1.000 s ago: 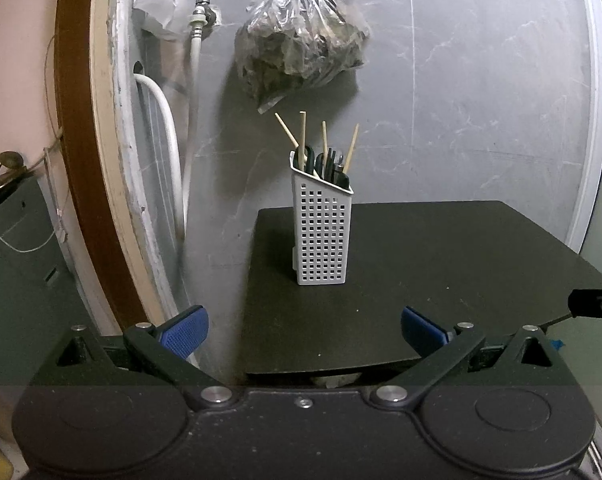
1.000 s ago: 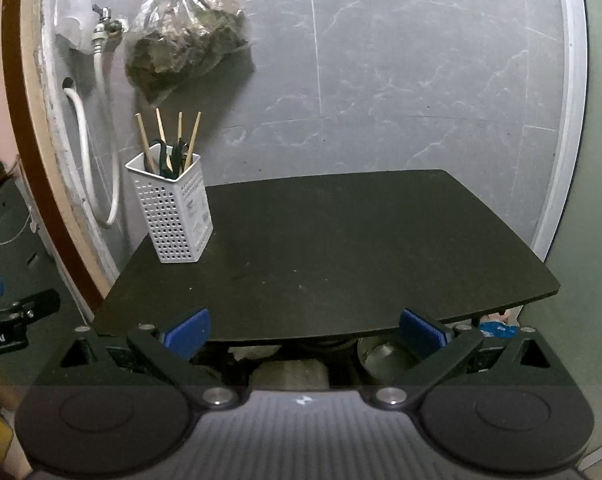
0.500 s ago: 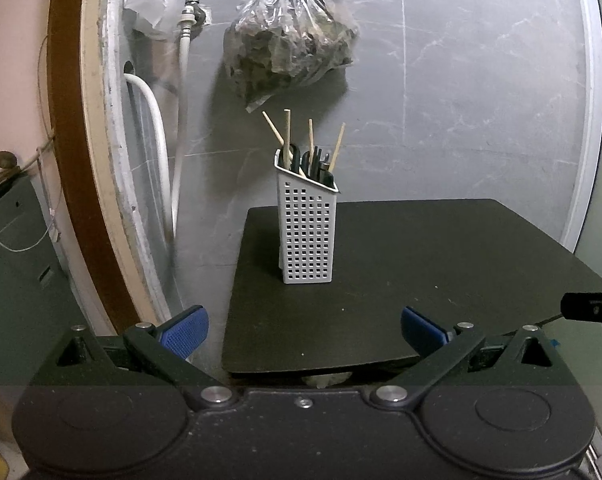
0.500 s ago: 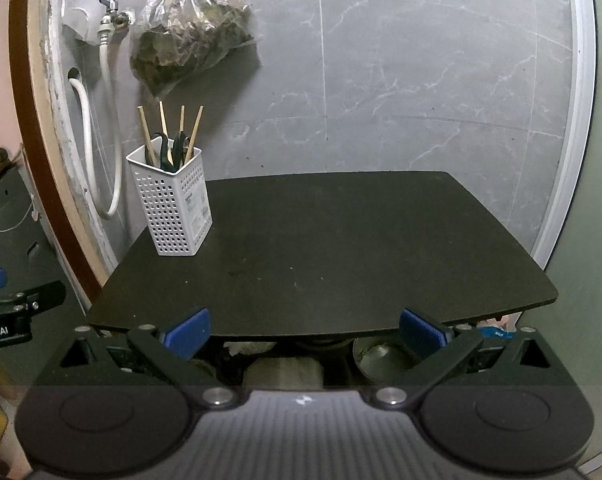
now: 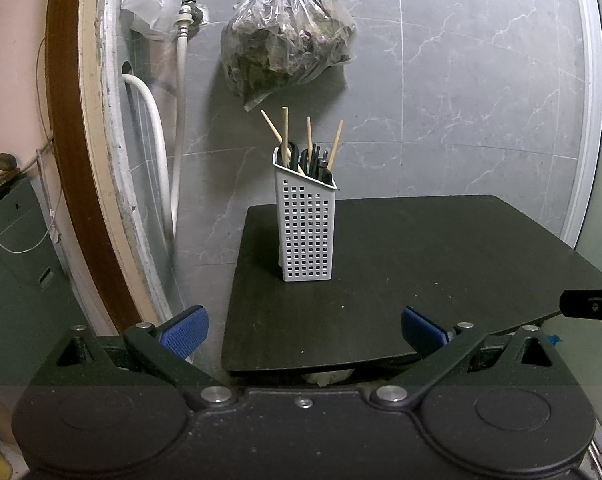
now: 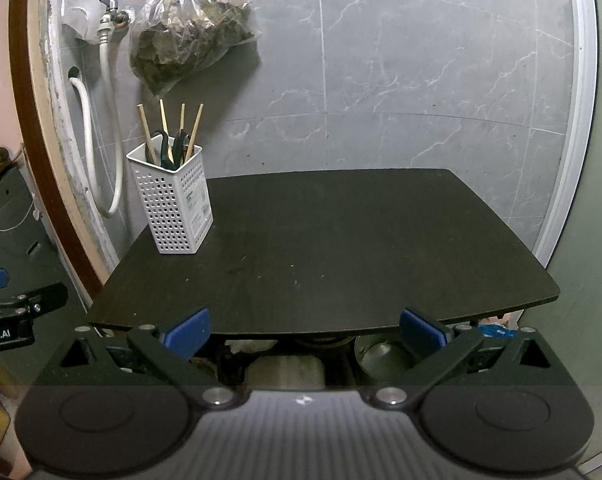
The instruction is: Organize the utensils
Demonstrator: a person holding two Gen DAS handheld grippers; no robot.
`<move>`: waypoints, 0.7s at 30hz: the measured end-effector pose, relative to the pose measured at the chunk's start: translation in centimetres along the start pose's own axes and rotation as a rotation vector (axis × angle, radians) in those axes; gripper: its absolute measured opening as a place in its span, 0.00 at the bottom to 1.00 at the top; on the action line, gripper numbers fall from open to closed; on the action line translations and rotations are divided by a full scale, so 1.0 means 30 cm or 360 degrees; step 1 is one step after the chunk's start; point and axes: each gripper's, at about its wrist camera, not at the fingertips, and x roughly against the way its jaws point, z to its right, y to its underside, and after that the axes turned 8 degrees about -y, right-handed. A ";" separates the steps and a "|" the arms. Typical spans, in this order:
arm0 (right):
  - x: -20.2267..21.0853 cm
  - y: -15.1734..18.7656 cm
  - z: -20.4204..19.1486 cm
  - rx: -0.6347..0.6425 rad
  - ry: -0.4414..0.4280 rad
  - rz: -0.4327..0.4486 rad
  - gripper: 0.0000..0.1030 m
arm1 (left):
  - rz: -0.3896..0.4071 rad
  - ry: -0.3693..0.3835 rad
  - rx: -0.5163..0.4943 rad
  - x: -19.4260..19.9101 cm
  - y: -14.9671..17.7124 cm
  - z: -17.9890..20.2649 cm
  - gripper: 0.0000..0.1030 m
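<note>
Dark table [image 6: 341, 248]: holder [image 6: 173, 204] hides utensil [image 6: 169, 148] ends.

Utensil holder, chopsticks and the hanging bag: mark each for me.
white utensil holder [image 5: 307, 236], left wrist view, front perforated wall.
wooden chopsticks [image 5: 284, 132], left wrist view, shaft above the rim.
plastic bag [image 6: 189, 24], right wrist view, middle of the bulge.

Home utility corner: grey marble-tiled wall [image 6: 421, 80], tap [image 6: 111, 16] with hose [image 6: 109, 92]
</note>
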 end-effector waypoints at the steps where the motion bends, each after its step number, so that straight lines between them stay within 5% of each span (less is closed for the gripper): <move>1: 0.000 0.000 0.000 -0.0001 0.0000 -0.0002 1.00 | -0.0001 -0.0001 0.0000 0.000 -0.001 0.001 0.99; 21: -0.005 -0.002 0.000 -0.0001 0.0002 -0.0008 1.00 | -0.0009 0.0010 -0.0004 -0.008 0.004 -0.002 0.99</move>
